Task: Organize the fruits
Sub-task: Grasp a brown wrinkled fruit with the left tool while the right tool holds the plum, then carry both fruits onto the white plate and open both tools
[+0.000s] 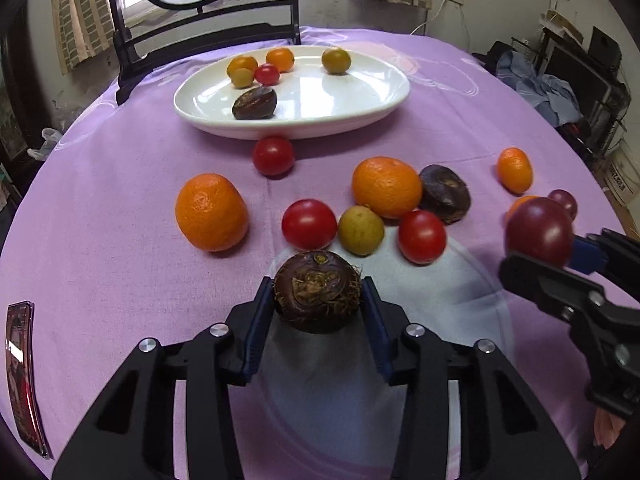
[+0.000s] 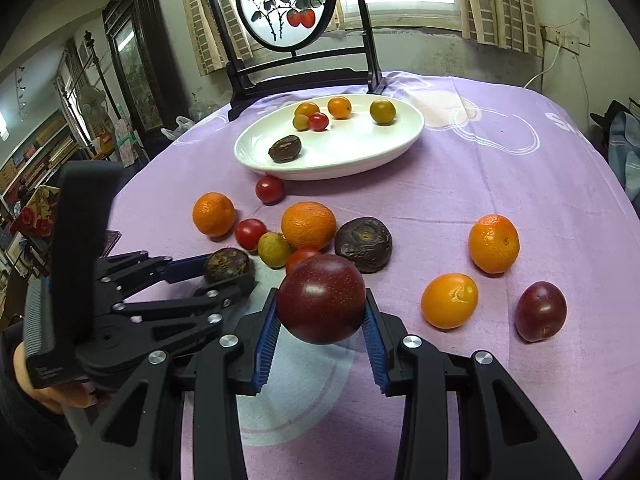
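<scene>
- Only the right wrist view shows a second plum (image 2: 540, 311) lying on the purple tablecloth (image 2: 480, 160).
- Left gripper (image 1: 318, 292), angled down, pinches a brown water chestnut (image 1: 318, 290).
- Right gripper (image 2: 321, 304) clamps a dark red plum (image 2: 321, 298) above the cloth.

Black grippers (image 1: 318, 304), blue ribbed fingers (image 2: 267, 344), silver screws.

Tablecloth (image 1: 120, 280) lilac with pale white swirl print. Plate (image 1: 360, 96) glossy white. On plate: orange, yellow-green and red small fruits, one dark brown water chestnut (image 1: 255, 103). Before plate: oranges (image 1: 211, 212) bright orange, cherry tomatoes (image 1: 309, 224) red, plum (image 2: 322, 298) deep maroon, speckled.
</scene>
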Demonstrator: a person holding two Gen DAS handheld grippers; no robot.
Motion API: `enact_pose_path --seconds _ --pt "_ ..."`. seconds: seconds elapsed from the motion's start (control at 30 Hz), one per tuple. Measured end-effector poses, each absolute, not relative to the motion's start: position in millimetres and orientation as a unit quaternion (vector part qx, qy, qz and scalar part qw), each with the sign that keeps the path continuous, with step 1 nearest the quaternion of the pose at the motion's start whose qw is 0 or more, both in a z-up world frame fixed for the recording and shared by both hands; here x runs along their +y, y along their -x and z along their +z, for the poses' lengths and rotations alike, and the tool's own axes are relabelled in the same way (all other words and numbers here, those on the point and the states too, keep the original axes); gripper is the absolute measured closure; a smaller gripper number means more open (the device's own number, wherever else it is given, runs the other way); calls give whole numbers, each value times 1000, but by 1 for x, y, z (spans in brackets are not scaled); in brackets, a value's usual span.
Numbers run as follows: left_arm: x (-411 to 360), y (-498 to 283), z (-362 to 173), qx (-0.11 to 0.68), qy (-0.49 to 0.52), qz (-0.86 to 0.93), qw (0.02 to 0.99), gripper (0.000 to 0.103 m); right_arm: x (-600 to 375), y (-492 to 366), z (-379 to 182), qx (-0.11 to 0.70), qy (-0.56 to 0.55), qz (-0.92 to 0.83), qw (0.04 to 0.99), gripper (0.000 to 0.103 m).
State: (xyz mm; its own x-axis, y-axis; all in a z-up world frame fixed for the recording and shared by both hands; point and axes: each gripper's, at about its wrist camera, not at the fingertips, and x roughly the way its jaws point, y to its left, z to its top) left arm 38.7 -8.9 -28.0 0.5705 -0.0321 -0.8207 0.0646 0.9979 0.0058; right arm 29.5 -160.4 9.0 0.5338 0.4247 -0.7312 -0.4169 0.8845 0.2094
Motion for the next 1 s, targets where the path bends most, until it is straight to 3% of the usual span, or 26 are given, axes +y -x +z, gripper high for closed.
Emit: enact_pose_path --seconds 0.33,0.6,1.0 --pt "17 -35 21 420 -7 -20 907 60 -166 -32 24 397 -28 246 884 63" --pt "39 -97 59 399 -3 6 917 60 -145 -68 56 359 19 251 899 63" --pt "67 -205 27 430 9 61 901 60 -97 -163 28 407 50 230 882 63"
